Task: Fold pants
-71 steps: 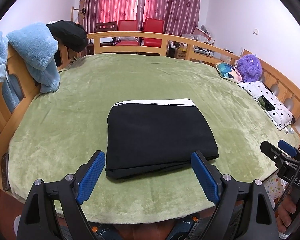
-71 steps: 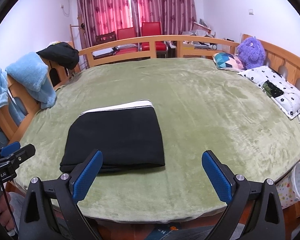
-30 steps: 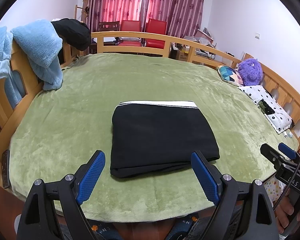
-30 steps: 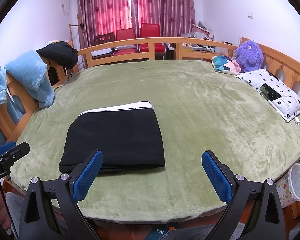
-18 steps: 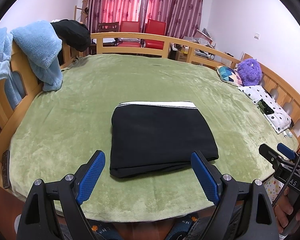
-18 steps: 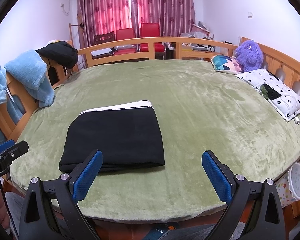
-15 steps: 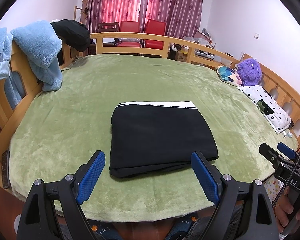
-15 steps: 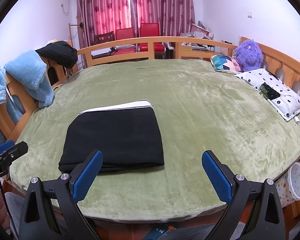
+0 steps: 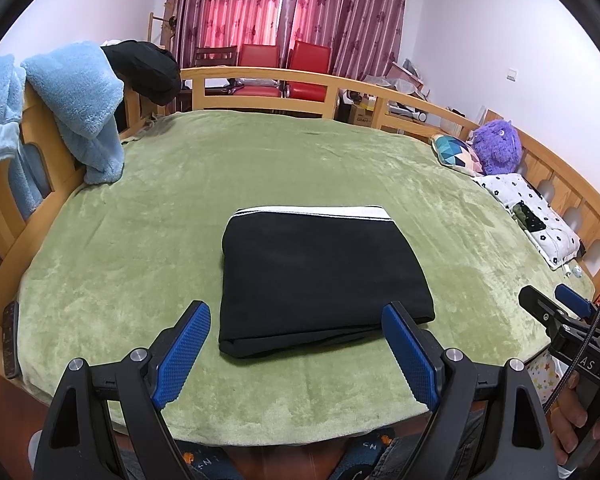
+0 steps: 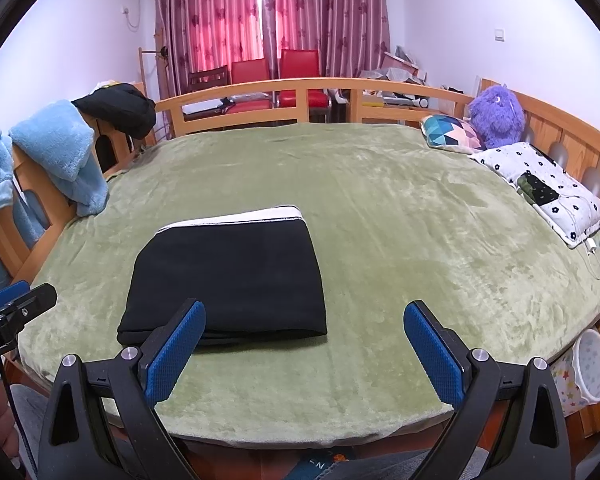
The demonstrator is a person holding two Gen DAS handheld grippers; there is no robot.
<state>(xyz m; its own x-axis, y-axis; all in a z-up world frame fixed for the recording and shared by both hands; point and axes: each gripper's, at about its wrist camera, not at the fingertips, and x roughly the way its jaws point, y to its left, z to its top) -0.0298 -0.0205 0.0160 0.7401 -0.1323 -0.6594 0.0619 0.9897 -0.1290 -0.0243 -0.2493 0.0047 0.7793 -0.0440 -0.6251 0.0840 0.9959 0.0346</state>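
Two pairs of tongs hang at the near edge of the bed, both with jaws wide apart and gripping nothing; the left tongs sit squarely in front of the pants, the right tongs off to the pants' right side, so the left is the nearer. The pants lie on the green blanket as a compact black rectangle (white waistband at the far edge), its thick folded edge toward the tongs and running side to side, just beyond the left fingertips but not touching. The folding looks finished or nearly so; any further fold would, I judge, start from that near edge, lifted away toward the waistband.
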